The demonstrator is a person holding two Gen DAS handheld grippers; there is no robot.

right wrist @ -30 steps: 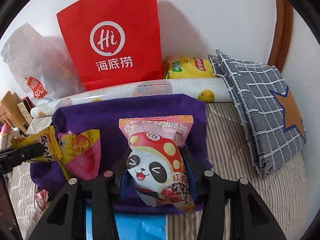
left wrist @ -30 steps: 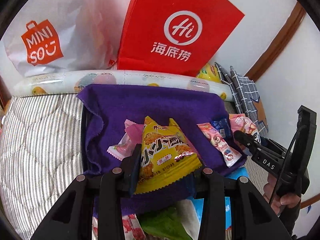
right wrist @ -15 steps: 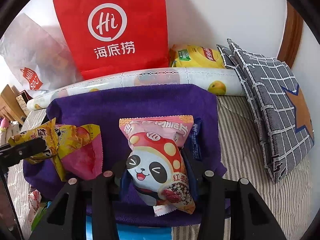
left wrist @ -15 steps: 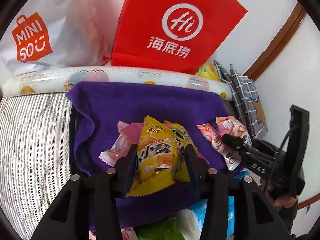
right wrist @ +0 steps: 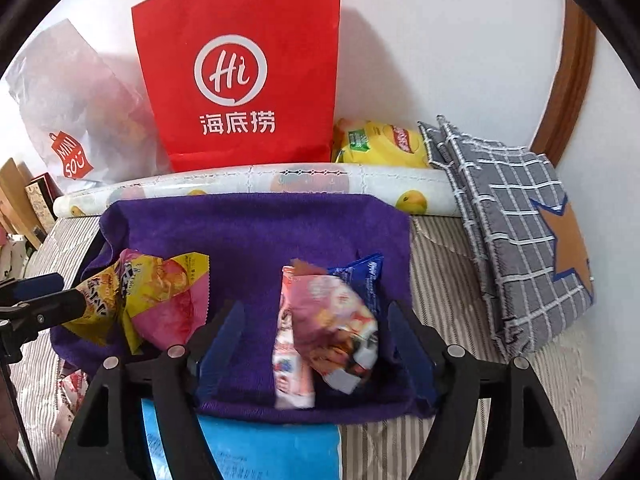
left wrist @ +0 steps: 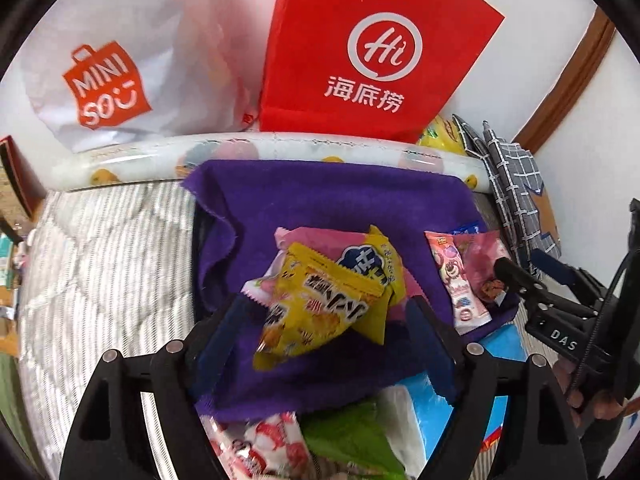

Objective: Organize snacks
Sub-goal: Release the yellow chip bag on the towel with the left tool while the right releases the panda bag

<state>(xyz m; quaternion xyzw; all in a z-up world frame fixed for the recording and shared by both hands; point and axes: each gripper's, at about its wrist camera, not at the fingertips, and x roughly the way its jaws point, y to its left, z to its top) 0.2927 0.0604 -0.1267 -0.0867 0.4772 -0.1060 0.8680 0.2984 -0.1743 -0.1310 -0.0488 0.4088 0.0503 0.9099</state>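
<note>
My left gripper [left wrist: 328, 332] has its jaws opening over a purple cloth [left wrist: 332, 208]. A yellow snack packet [left wrist: 320, 304] lies loose between the pads, tilted onto a pink packet. In the right wrist view, my right gripper [right wrist: 316, 340] is opening too. A blurred pink panda packet [right wrist: 336, 316] sits free between its fingers, beside a long pink packet [right wrist: 288, 364] and a blue packet [right wrist: 360, 276]. The left gripper [right wrist: 56, 294] shows at the left edge by the yellow packet [right wrist: 104, 300]. In the left wrist view the right gripper [left wrist: 524, 268] shows at the right.
Against the wall stand a red paper bag [right wrist: 244, 72] and a white shopping bag [left wrist: 120, 64], with a rolled fruit-print sheet [right wrist: 256, 184] in front. A grey checked cushion [right wrist: 516, 240] and a yellow chip bag [right wrist: 380, 144] lie to the right. A blue box [right wrist: 264, 452] sits under the cloth on striped bedding [left wrist: 104, 280].
Both grippers' jaws have spread wide. The yellow packet and the panda packet, gripped before, have come free and tipped down onto the purple cloth.
</note>
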